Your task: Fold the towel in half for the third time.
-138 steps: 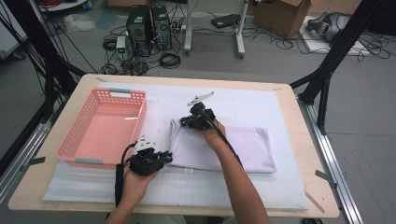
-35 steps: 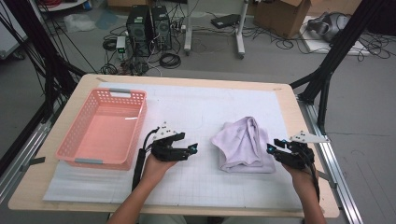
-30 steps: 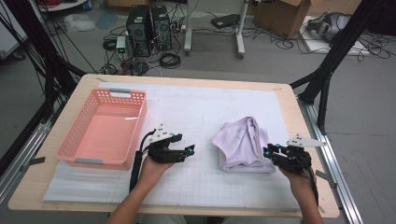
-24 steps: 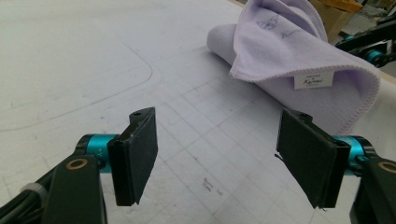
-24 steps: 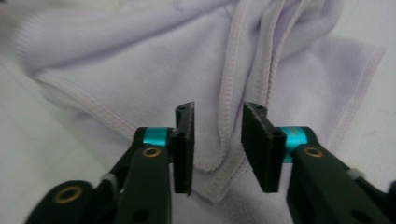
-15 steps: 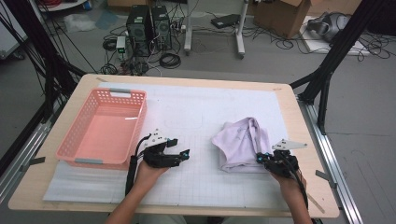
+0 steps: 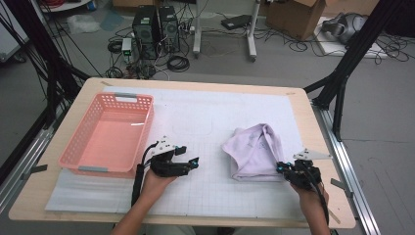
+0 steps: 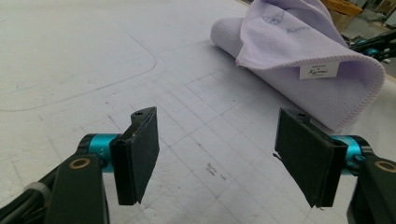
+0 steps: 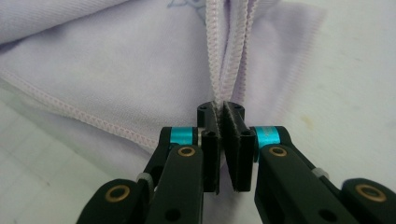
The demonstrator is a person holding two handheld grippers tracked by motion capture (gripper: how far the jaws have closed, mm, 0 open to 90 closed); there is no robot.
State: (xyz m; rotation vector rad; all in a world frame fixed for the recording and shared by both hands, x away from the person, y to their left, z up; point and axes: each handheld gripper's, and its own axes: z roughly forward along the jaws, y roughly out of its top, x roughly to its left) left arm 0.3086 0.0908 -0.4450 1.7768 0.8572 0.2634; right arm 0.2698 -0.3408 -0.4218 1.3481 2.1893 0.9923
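Where it earlier hovered apart, right gripper (image 9: pixel 220 122) now pinches towel (image 7: pixel 257 152); left gripper (image 8: pixel 224 154) fingers gape.

We find one small white sewn-in label (image 8: pixel 319 70) on the folded lilac microfibre cloth (image 8: pixel 299 56). It carries a line of dark script print, too small to read with certainty. We read faint embroidered marks on the cloth's upper fold, likewise illegible.
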